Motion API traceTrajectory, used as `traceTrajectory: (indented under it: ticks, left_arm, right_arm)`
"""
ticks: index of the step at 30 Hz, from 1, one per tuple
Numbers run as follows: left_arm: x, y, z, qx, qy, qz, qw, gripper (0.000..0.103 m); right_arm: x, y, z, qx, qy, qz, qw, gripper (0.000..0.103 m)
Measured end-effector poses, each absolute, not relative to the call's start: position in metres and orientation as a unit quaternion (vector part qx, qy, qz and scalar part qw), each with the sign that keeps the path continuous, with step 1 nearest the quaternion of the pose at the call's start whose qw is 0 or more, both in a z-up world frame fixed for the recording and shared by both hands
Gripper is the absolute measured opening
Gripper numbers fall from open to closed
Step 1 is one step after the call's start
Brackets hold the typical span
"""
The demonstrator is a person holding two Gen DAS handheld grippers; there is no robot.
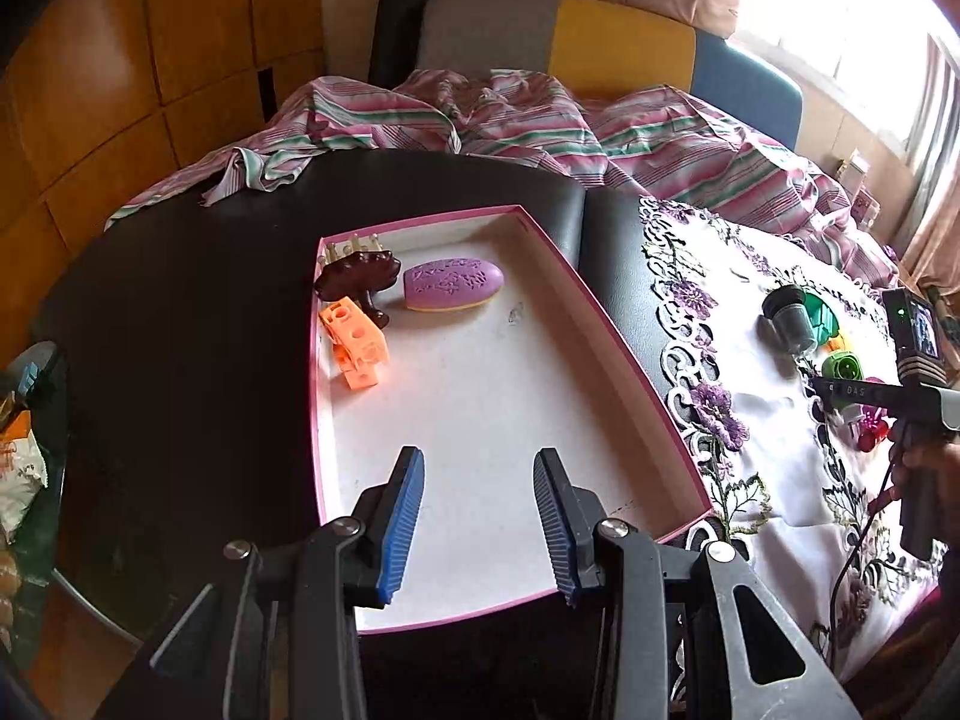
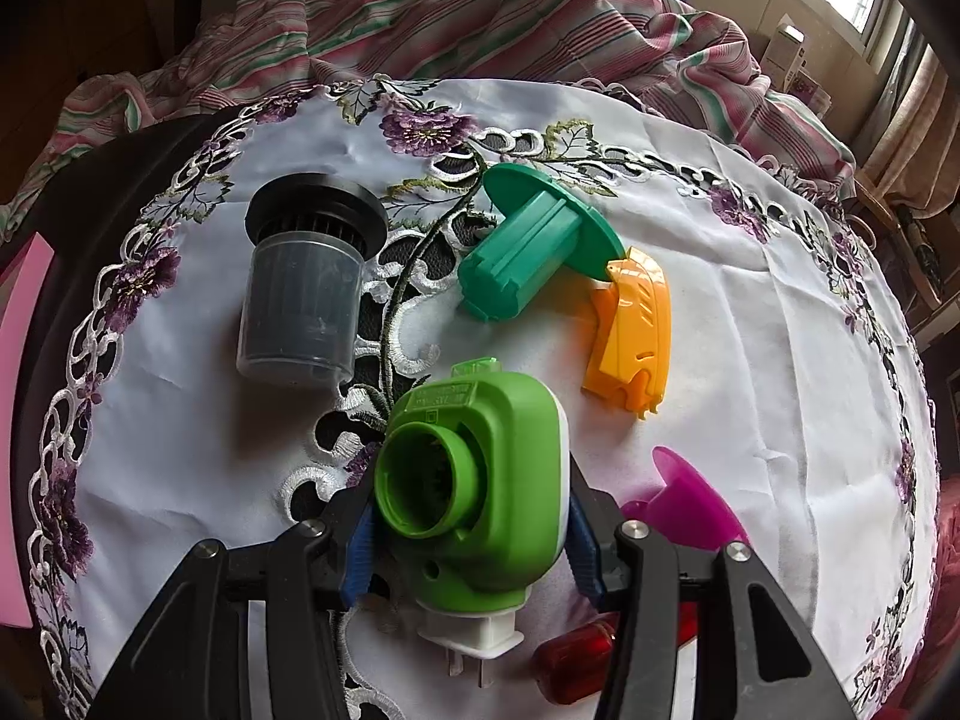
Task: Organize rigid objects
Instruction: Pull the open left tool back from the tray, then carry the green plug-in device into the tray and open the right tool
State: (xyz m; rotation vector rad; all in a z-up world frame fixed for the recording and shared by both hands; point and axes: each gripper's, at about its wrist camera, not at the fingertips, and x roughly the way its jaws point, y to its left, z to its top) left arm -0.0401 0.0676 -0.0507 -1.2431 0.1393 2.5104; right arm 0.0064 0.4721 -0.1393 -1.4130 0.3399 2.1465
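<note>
My left gripper point(image 1: 478, 483) hangs open and empty over the near end of a pink-rimmed white tray point(image 1: 624, 354). At the tray's far end lie an orange perforated block point(image 1: 354, 349), a dark brown comb-like holder point(image 1: 359, 279) and a purple oval case point(image 1: 453, 284). My right gripper point(image 2: 471, 531) is shut on a green and white plug-in device point(image 2: 480, 480), whose prongs point toward the camera. On the embroidered cloth point(image 2: 750, 324) beyond it lie a black-capped clear canister point(image 2: 303, 294), a green flanged spool point(image 2: 528, 258) and an orange curved shell point(image 2: 633, 330).
A magenta funnel point(image 2: 690, 492) and a red translucent piece point(image 2: 576, 660) lie by the right gripper. A striped bedsheet point(image 1: 540, 126) is bunched behind the black table point(image 1: 180, 312). In the left wrist view the right gripper point(image 1: 840, 387) and a hand point(image 1: 927, 468) sit at far right.
</note>
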Motion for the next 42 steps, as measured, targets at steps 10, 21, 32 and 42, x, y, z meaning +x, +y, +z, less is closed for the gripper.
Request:
traceTrajectory:
  ticks: [10,21,32,42]
  left_arm:
    - [-0.036,0.060,-0.052,-0.439,0.049,0.883,0.162,0.047]
    - [-0.036,0.045,-0.050,-0.430,0.044,0.889,0.151,0.047]
    - [-0.038,0.030,-0.056,-0.438,0.025,0.887,0.141,0.047]
    - [-0.041,0.016,-0.058,-0.438,0.013,0.890,0.127,0.047]
  right_arm:
    - [0.007,0.472,-0.140,-0.523,0.126,0.798,0.271,0.052]
    - [0.011,0.464,-0.137,-0.525,0.128,0.797,0.270,0.052]
    - [0.023,0.427,-0.116,-0.522,0.110,0.814,0.230,0.052]
    - [-0.017,0.319,-0.071,-0.485,0.106,0.864,0.086,0.052]
